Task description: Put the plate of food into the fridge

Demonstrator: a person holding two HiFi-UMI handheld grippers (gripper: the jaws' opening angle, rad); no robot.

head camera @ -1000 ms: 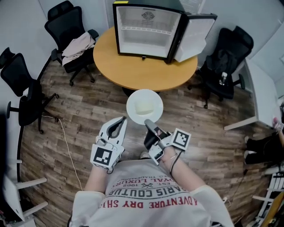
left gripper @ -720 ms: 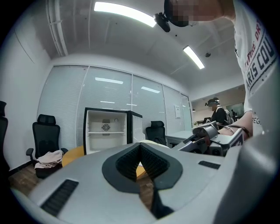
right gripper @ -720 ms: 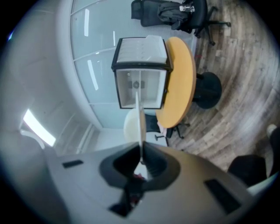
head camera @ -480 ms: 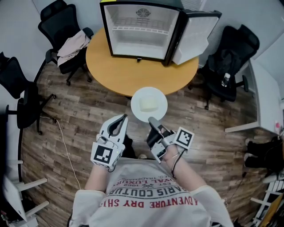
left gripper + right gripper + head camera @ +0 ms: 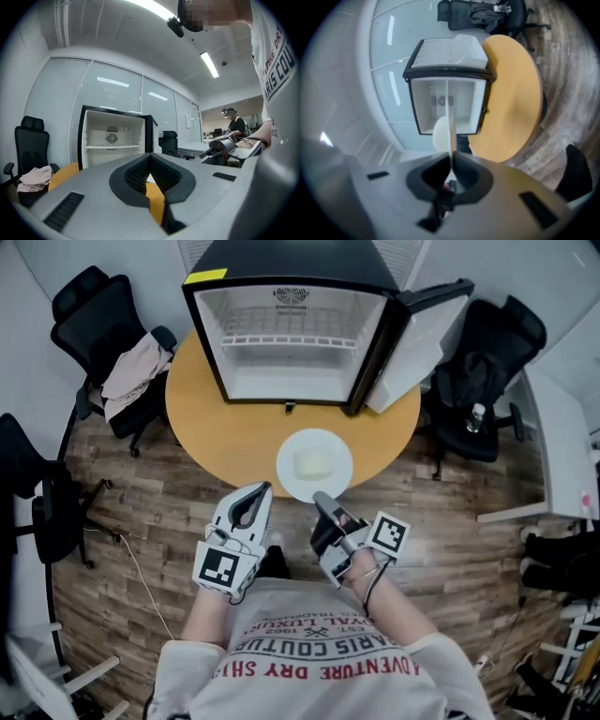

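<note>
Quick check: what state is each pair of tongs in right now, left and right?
Left tongs: closed, holding nothing.
Right tongs: closed on the rim of the plate of food.

Your white round plate (image 5: 292, 475) lay level with a pale square block of food (image 5: 314, 465) at its centre, its near rim pinched edge-on between the closed jaws of your right claw (image 5: 320, 500). Ahead of the claw stood the black fridge (image 5: 291, 263), upright, white inside bare, door (image 5: 419, 341) swung wide to the claw's right
</note>
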